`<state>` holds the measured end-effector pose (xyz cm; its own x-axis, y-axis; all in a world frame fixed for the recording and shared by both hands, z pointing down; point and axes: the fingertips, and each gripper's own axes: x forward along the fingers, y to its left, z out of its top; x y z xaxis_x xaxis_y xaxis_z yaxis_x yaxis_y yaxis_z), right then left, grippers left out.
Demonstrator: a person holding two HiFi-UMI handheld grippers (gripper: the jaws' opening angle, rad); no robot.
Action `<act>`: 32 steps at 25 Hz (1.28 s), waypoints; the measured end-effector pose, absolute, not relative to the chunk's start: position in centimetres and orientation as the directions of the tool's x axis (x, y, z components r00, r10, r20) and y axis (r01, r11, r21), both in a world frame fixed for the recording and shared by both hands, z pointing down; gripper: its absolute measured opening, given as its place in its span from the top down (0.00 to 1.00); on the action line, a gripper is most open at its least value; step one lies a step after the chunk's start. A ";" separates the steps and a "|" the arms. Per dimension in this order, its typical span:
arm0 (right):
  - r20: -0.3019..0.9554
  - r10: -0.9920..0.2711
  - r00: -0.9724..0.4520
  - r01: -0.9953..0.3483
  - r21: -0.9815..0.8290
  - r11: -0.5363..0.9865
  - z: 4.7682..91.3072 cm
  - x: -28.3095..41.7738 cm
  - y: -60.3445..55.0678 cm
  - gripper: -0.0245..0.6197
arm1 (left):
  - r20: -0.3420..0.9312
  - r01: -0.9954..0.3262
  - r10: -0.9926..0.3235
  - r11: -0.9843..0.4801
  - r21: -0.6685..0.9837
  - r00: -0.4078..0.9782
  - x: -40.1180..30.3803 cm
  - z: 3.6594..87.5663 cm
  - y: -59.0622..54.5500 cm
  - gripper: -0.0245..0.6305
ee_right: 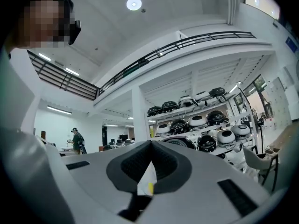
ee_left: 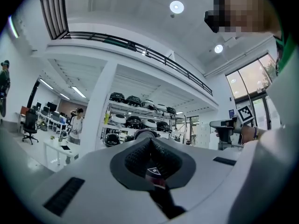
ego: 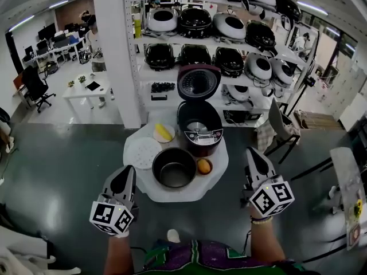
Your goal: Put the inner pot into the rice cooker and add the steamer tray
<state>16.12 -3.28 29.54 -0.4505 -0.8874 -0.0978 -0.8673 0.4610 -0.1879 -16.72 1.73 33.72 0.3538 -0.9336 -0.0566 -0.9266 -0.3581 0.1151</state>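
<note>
Nothing's done yet: the inner pot (ego: 174, 168) sits mid-frame on the table (ego: 221, 164), outside the open rice cooker (ego: 199, 128), with the steamer tray (ego: 143, 153) just left of it. Your left gripper (ego: 127, 172) and right gripper (ego: 252, 153) are both pinched together, empty.

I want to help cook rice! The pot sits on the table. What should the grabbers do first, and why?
Probably open the left gripper, whose jaws are shut, and reach to the inner pot: it sits outside the open rice cooker.
</note>
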 end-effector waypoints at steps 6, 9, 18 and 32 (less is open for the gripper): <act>-0.098 -0.889 -0.448 -0.865 -0.203 0.458 30.6 13.3 -5.9 0.95 | -0.034 -0.916 -0.925 -0.380 0.127 0.379 -18.2 34.4 -2.2 0.93; -0.072 -0.888 -0.454 -0.865 -0.205 0.458 31.6 12.5 -7.1 0.95 | -0.027 -0.912 -0.922 -0.387 0.134 0.387 -18.4 35.1 -3.7 0.93; -0.079 -0.845 -0.530 -0.818 -0.217 0.533 31.7 10.5 -12.8 0.95 | -0.034 -0.922 -0.932 -0.362 0.138 0.361 -18.1 35.0 -7.8 0.93; -0.049 -0.728 -0.684 -0.702 -0.230 0.674 34.6 5.3 -16.7 0.95 | -0.018 -0.928 -0.939 -0.341 0.149 0.343 -18.1 37.9 -13.2 0.41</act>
